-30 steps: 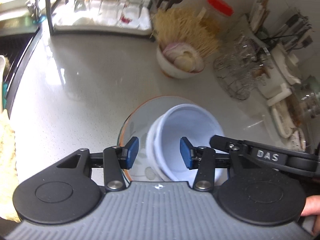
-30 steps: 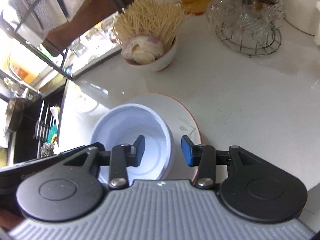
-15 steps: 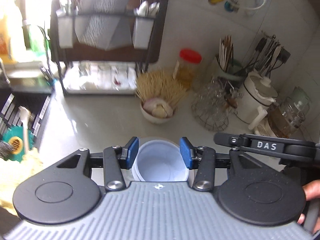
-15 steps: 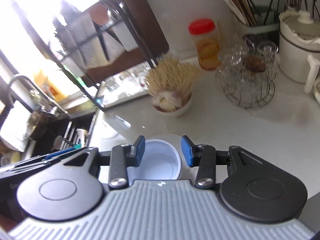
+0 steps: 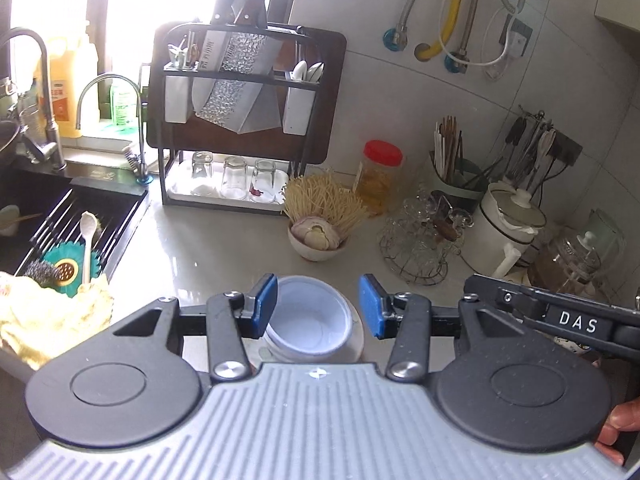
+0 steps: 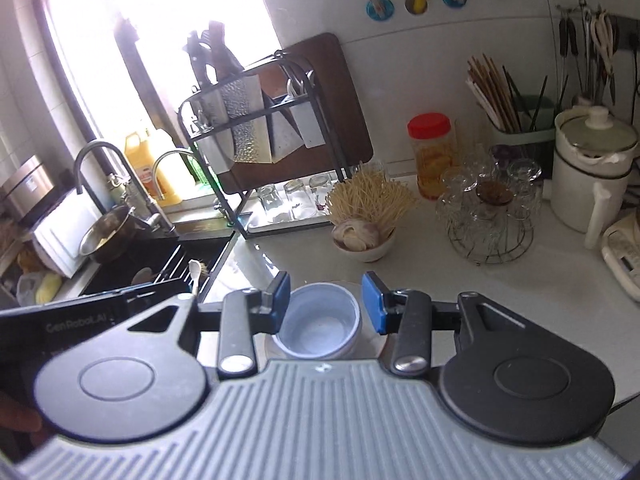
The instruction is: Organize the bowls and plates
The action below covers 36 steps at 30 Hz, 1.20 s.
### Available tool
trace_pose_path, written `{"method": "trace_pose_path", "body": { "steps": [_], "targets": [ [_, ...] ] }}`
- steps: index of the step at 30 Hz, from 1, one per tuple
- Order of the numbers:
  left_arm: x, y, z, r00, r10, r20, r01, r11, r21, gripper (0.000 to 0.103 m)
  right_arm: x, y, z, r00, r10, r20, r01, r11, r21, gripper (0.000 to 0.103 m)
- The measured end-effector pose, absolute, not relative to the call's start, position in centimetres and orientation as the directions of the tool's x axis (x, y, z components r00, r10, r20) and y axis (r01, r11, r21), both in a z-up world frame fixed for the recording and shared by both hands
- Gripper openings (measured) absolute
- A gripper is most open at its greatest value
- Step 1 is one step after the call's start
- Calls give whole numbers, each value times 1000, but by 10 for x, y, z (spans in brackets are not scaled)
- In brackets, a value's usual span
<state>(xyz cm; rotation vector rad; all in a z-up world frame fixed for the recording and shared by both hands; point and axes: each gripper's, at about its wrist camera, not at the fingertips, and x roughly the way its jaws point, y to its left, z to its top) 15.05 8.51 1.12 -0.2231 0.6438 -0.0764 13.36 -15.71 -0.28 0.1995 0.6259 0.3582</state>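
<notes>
- Stacking looks done for this pair: the white bowl (image 5: 306, 322) sits inside the plate (image 5: 357, 339) on the pale counter (image 5: 192, 252), low in the centre of both views, just above each tool's grey body.
- My left tool (image 5: 318, 307) hangs above the counter with its blue pads spread, gripping nothing; the bowl shows in the gap between them but lies well below, apart from the pads.
- My right tool (image 6: 326, 302) is the same: pads spread, empty, the bowl (image 6: 318, 327) framed between them and the plate's orange-edged rim (image 6: 380, 346) peeking out at the lower right of it.
- I judge this as the pause between one stack and the next piece, with neither tool committed to anything.
- Next I need to find another plate or bowl. The one candidate I see is the small bowl (image 5: 316, 246) holding garlic and a bundle of noodles, above the stack in the middle of the frame, and it is full, so probably not for stacking.
- Whatever I reach for, the glass rack (image 5: 420, 240) at right centre stands close and wants a wide berth.
</notes>
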Motion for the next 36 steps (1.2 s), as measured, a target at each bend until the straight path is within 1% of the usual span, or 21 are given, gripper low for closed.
{"method": "trace_pose_path", "body": {
  "steps": [6,7,8,10,13,16,18,19,20,21,22,23,26,28,31,33,36],
  "targets": [
    [107,70,15,808,-116,-578,-19,975,-222,52,95,-169,-3,759,382,-528,-279,923,265,44],
    [100,68,14,810,-109,-577,-22,976,-216,52,89,-170,-4,759,381,-528,-281,923,263,44],
    [94,65,12,811,-96,-578,-27,979,-201,55,84,-171,-5,760,380,-527,-283,924,259,44],
    [83,60,6,801,-64,-596,-42,986,-163,55,74,-172,-8,758,384,-527,-290,922,256,44],
    [67,56,0,797,-57,-602,-44,987,-152,56,62,-172,-14,761,377,-528,-291,926,241,44],
    [55,55,-4,798,-48,-600,-50,988,-146,64,54,-172,-18,759,374,-533,-290,927,238,44],
    [49,55,-6,795,-48,-605,-51,988,-146,67,49,-173,-20,764,364,-532,-288,931,225,44],
    [47,55,-7,793,-49,-607,-51,988,-146,69,47,-174,-22,766,361,-532,-285,932,224,50],
    [45,55,-8,792,-46,-609,-53,988,-143,72,46,-176,-23,767,358,-533,-279,933,226,60],
    [44,55,-9,792,-40,-609,-57,989,-139,74,46,-177,-25,769,354,-532,-273,935,228,65],
    [42,56,-10,792,-36,-609,-61,989,-137,77,45,-178,-26,772,345,-534,-264,938,224,72],
    [42,56,-10,792,-37,-610,-63,988,-140,82,45,-179,-27,771,337,-541,-259,941,218,73],
    [38,55,-13,789,-37,-613,-64,988,-143,92,43,-180,-28,764,343,-547,-273,939,209,73],
    [38,54,-14,784,-32,-620,-68,988,-136,95,43,-182,-28,764,334,-552,-269,943,198,73],
    [41,51,-16,772,-42,-635,-63,988,-141,97,44,-185,-28,771,318,-552,-255,948,191,83],
    [42,50,-16,769,-33,-638,-69,989,-134,99,43,-186,-26,771,325,-547,-265,946,189,83],
    [42,48,-16,765,-31,-644,-73,988,-135,100,42,-191,-24,781,323,-534,-258,946,194,87]
  ]
}}
